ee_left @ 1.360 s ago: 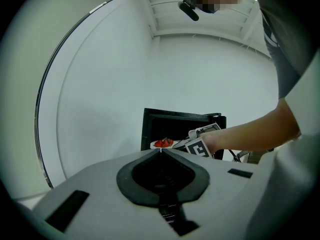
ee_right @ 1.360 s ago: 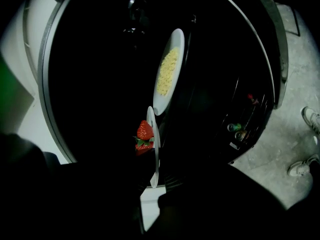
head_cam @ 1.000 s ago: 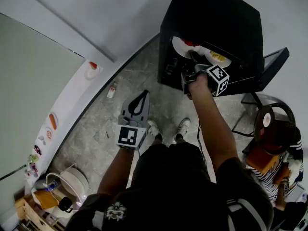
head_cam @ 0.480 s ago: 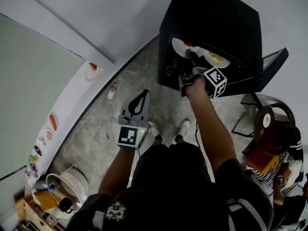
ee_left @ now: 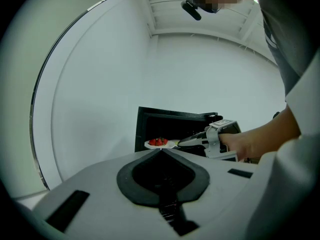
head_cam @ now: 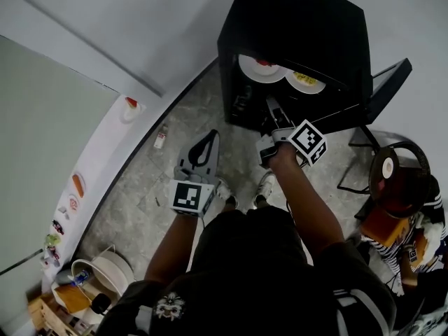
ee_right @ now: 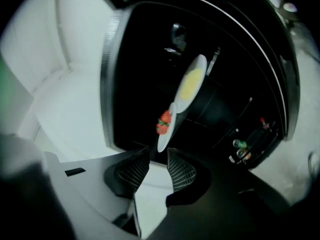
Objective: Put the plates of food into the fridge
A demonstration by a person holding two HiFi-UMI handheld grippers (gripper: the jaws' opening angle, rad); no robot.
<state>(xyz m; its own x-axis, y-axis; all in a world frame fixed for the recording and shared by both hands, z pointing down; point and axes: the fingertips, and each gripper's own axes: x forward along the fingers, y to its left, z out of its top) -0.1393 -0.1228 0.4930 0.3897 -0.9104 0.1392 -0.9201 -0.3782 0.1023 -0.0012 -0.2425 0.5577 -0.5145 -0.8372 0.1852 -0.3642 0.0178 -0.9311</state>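
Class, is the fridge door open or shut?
Open: the fridge shows the red-food plate and the yellow-food plate inside, its door swung aside.

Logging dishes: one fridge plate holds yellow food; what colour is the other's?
Red food, white plate; left gripper view shows it best.

Fridge [head_cam: 301, 26] black, plates [head_cam: 260, 71] white, food [head_cam: 264, 63] red and yellow.

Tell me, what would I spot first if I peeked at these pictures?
The big open black fridge, at the top of the head view, catches the eye first. Side by side inside it sit the plate with red food and the plate with yellow food. Just in front, the right gripper points at them; its fingers have just been opening, with nothing between them.
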